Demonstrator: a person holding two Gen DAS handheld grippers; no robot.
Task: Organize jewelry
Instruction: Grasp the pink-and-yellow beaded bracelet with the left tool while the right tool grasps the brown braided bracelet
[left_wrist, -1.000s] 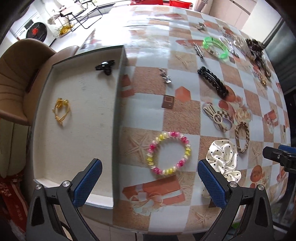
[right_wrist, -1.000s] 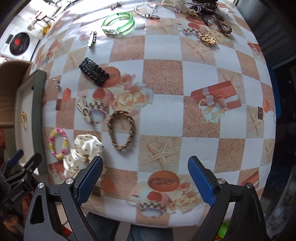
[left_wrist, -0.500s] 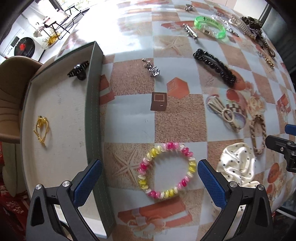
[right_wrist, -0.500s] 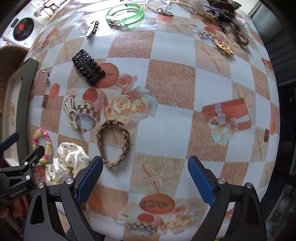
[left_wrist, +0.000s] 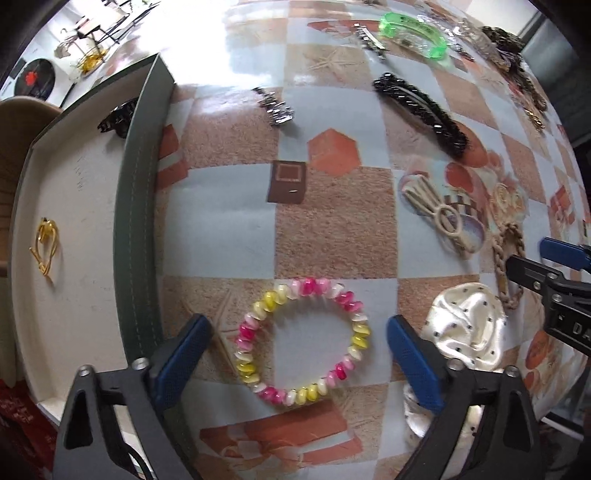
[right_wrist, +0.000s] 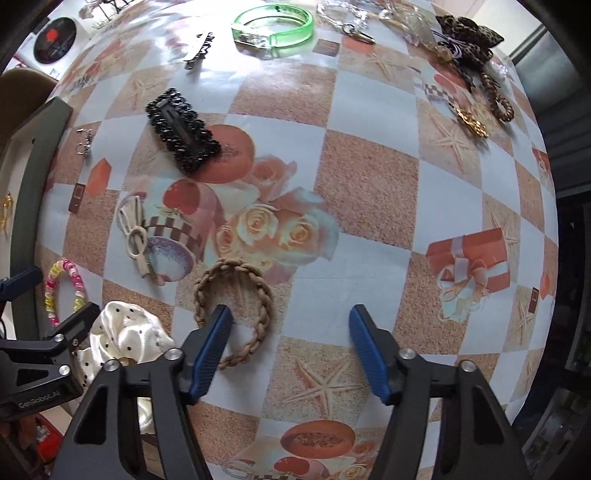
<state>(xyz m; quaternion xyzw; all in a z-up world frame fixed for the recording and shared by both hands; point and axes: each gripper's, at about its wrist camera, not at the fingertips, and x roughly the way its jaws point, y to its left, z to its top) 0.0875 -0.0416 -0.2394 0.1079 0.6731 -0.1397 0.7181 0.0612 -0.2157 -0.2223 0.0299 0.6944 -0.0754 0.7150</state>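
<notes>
Pink, yellow and white beaded bracelet (left_wrist: 303, 341) lies flat, a ring without long axis, between the closing left gripper (left_wrist: 297, 349) jaws, untouched; right gripper (right_wrist: 290, 347) closing, one finger inside the tan braided loop (right_wrist: 236, 306), partly hidden.

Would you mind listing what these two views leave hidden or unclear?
- Scrunchie: left view, lower part behind a finger.
- Braided band: right view, partly behind a finger.
- Black clip in tray: left view, cut by the wall.
- Far pile: right view, tangled.

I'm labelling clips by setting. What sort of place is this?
Probably a home dining table: a printed checkered oilcloth strewn with hair accessories, a beige upholstered chair beside it, and a green-walled tray holding sorted pieces.
</notes>
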